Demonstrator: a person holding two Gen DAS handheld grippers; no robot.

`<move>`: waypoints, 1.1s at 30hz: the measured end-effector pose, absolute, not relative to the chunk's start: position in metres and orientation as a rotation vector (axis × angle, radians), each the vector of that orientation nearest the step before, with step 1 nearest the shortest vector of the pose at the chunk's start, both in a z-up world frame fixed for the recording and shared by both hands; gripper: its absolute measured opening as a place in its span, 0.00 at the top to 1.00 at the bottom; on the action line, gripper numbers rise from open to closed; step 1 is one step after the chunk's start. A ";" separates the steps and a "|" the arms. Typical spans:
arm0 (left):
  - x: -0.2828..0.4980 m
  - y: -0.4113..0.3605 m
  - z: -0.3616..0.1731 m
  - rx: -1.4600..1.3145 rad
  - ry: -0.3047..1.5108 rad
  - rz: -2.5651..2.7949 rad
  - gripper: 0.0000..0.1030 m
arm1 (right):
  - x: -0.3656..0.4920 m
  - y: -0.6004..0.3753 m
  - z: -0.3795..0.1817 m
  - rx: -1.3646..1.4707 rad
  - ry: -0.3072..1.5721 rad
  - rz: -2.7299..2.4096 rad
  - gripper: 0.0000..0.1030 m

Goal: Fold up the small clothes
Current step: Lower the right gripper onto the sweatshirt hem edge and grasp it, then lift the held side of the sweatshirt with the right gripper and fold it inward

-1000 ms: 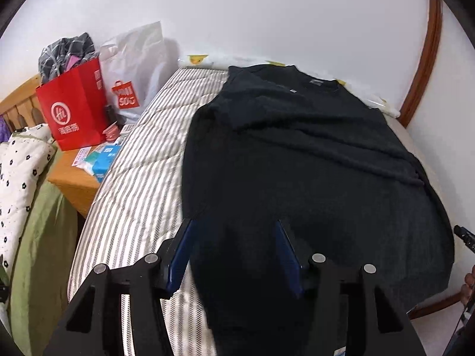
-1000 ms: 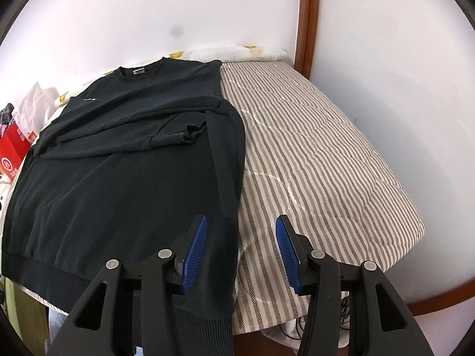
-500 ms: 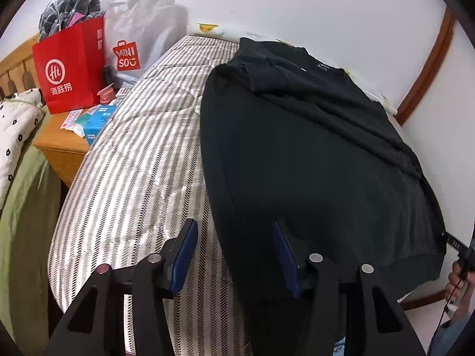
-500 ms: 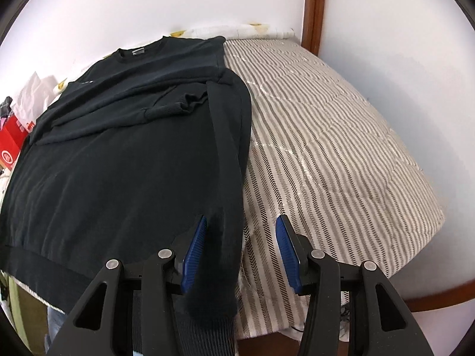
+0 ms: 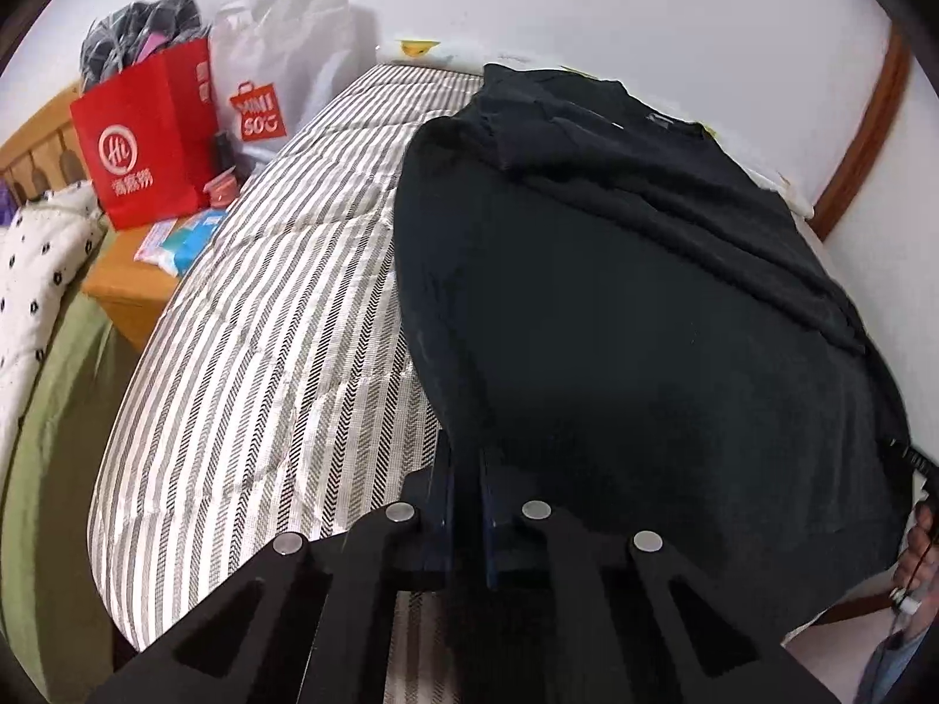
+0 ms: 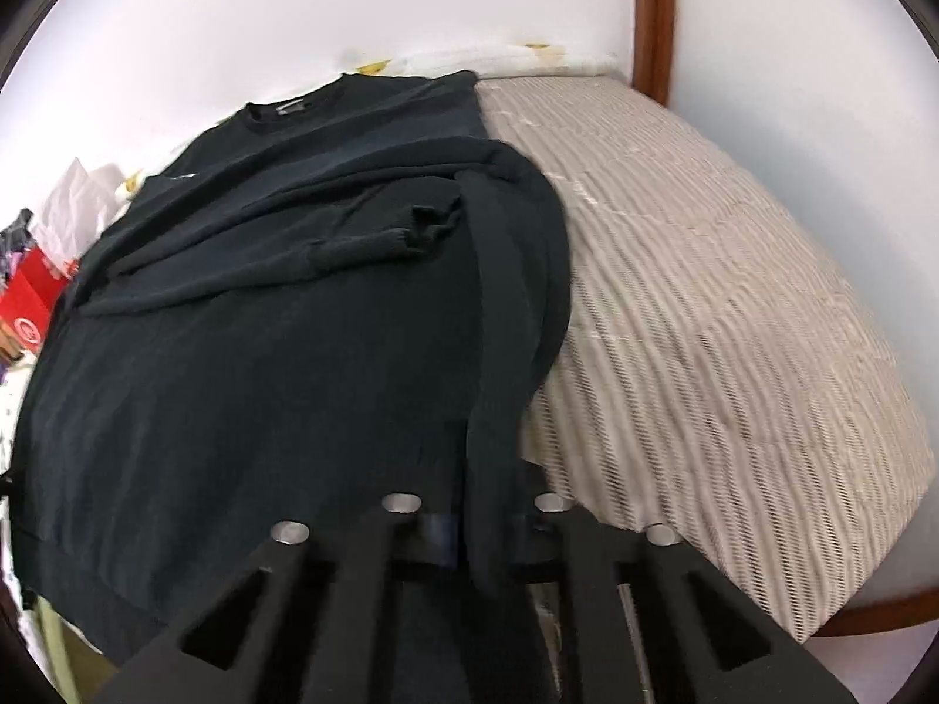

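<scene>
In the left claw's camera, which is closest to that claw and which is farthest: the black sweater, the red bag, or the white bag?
1. Black sweater: pinched in the left claw.
2. Red bag: far left, on the wooden stand.
3. White bag: behind the red one, by the wall.

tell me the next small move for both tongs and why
Probably lift both and carry the hem toward the collar. The left tongs and right tongs are each shut on a bottom corner of the black sweater, whose sleeves already lie folded across it on the striped mattress.
</scene>
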State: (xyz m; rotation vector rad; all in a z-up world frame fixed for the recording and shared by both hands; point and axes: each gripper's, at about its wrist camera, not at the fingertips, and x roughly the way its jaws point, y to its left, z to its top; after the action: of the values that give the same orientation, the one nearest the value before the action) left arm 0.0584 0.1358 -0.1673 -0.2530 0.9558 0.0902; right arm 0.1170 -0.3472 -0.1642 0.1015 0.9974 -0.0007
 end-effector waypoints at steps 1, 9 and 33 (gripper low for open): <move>0.055 0.139 -0.162 -0.276 0.941 0.085 0.94 | 0.116 -0.347 -0.163 0.099 0.992 0.003 0.94; 0.021 0.152 -0.122 -0.385 0.836 -0.012 0.94 | 0.088 -0.380 -0.123 0.253 0.904 0.085 0.94; 0.135 0.164 -0.073 -0.388 0.702 -0.027 0.94 | 0.181 -0.380 -0.059 0.314 0.770 0.202 0.94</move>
State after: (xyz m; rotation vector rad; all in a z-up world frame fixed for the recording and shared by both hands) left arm 0.1347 0.1640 -0.0730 -0.3879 0.7019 -0.0273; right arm 0.1813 -0.3801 -0.0590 0.3142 0.7698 0.2023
